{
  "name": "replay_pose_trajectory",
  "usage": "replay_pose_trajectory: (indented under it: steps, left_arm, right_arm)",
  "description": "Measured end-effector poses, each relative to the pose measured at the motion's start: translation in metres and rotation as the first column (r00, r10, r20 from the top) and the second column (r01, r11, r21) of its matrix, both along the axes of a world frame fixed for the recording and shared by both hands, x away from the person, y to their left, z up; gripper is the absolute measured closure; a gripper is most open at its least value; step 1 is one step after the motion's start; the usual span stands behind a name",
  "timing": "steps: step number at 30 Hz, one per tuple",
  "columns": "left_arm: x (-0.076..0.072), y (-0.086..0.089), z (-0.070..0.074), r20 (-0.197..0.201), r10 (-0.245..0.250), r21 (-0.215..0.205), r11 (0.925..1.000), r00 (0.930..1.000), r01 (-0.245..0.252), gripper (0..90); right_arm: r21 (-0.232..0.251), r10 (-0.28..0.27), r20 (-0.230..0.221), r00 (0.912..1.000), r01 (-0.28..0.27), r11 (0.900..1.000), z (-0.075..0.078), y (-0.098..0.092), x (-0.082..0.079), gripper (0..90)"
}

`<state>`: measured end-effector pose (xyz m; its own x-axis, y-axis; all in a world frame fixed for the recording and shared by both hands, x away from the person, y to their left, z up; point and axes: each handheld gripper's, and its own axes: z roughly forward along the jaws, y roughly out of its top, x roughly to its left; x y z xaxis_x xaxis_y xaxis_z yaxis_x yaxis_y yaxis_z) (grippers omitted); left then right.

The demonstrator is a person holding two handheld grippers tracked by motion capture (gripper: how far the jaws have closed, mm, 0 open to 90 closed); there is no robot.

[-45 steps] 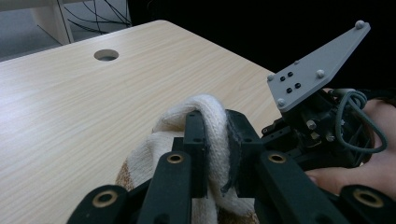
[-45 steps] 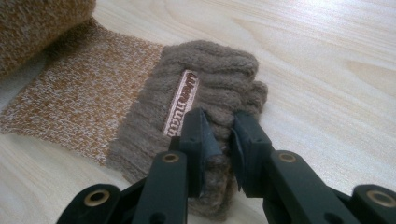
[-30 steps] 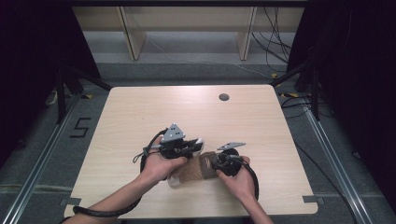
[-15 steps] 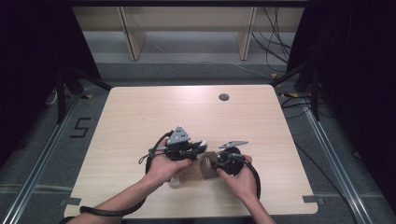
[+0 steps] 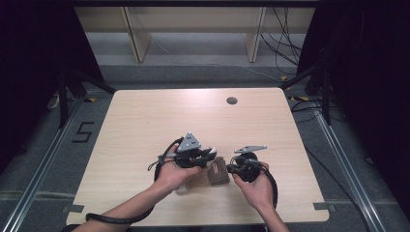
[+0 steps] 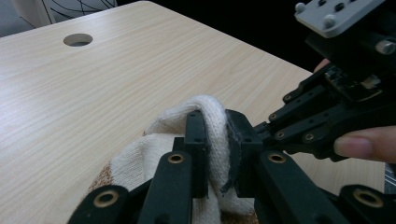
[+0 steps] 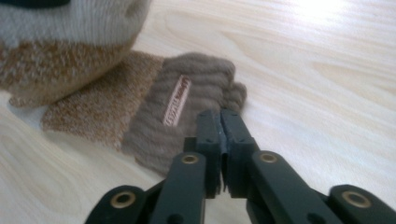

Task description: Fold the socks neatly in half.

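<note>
A knitted sock [image 5: 218, 173] lies near the table's front edge, cream at one end, tan in the middle, with a brown ribbed cuff [image 7: 187, 93] that bears a small label. My left gripper [image 6: 215, 121] is shut on a fold of the cream end [image 6: 154, 140] and lifts it a little; in the high view it [image 5: 212, 153] sits just left of the sock. My right gripper [image 7: 220, 116] has just been closing and is shut with nothing between its jaws, its tips just short of the cuff. It [image 5: 231, 168] sits at the sock's right, and also shows in the left gripper view [image 6: 299, 126].
The light wooden table [image 5: 169, 116] has a round cable hole [image 5: 231, 100] near its far edge. Dark floor, rails and cables surround it, with shelf legs beyond the far side. Both forearms come in over the front edge.
The right hand has drawn slightly to the right, away from the sock. The left hand and the sock have stayed where they were.
</note>
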<state>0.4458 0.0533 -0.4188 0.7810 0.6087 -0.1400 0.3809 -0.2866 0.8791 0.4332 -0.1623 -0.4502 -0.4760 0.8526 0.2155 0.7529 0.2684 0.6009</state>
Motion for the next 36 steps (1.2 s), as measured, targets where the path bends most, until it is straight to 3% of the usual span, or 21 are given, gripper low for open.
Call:
replay_pose_trajectory:
  steps: [1,6,13,20,21,23,24,29,32,34,36]
  left_arm:
    - [0.001,-0.001,-0.001,0.001,-0.007,-0.007,1.0,1.0,0.007,79.6]
    - [0.001,-0.004,-0.004,-0.001,-0.012,0.003,0.9999,0.9999,0.012,79.5]
    - [0.0,-0.011,-0.011,-0.003,-0.012,0.016,0.9998,0.9999,0.013,79.5]
    - [0.002,-0.017,-0.018,-0.007,-0.011,0.032,0.9994,0.9999,0.011,79.5]
    - [0.002,-0.018,-0.019,-0.008,-0.011,0.039,0.9992,0.9999,0.012,79.5]
    - [0.002,-0.021,-0.021,-0.013,-0.014,0.029,0.9995,0.9998,0.015,79.5]
    - [0.002,-0.022,-0.022,-0.014,-0.011,0.041,0.9991,0.9998,0.012,79.6]
    - [0.002,-0.025,-0.027,-0.016,-0.023,0.043,0.9988,0.9996,0.023,79.7]
    - [0.002,-0.027,-0.029,-0.015,-0.027,0.05,0.9984,0.9995,0.028,79.7]
    - [0.002,-0.028,-0.03,-0.017,-0.03,0.068,0.9972,0.9994,0.031,79.7]
    - [0.001,-0.03,-0.031,-0.018,-0.023,0.062,0.9978,0.9996,0.024,79.7]
  right_arm:
    - [0.001,0.006,0.021,0.9997,-0.007,1.0,-0.002,-0.003,-0.001,89.7]
    - [-0.013,-0.018,-0.017,0.9997,0.018,1.0,-0.006,-0.016,-0.011,90.0]
    - [0.014,-0.047,-0.02,0.9987,0.047,0.999,-0.011,-0.023,-0.019,87.5]
    - [0.013,-0.024,0.053,0.9983,0.023,1.0,-0.01,-0.031,-0.015,86.5]
    - [0.019,-0.06,0.032,0.9977,0.06,0.998,-0.008,-0.03,-0.017,86.4]
    - [0.027,-0.047,0.044,0.9979,0.045,0.999,-0.009,-0.031,-0.016,86.2]
    - [0.011,-0.049,0.044,0.9979,0.048,0.999,-0.008,-0.032,-0.016,86.1]
    - [0.035,-0.052,0.046,0.9976,0.051,0.998,-0.01,-0.032,-0.015,85.7]
    - [0.013,-0.051,0.048,0.9975,0.051,0.999,-0.009,-0.033,-0.015,85.5]
    - [0.021,-0.046,0.048,0.9978,0.045,0.999,-0.009,-0.033,-0.015,85.4]
    - [0.027,-0.052,0.054,0.9972,0.051,0.998,-0.01,-0.032,-0.014,85.3]
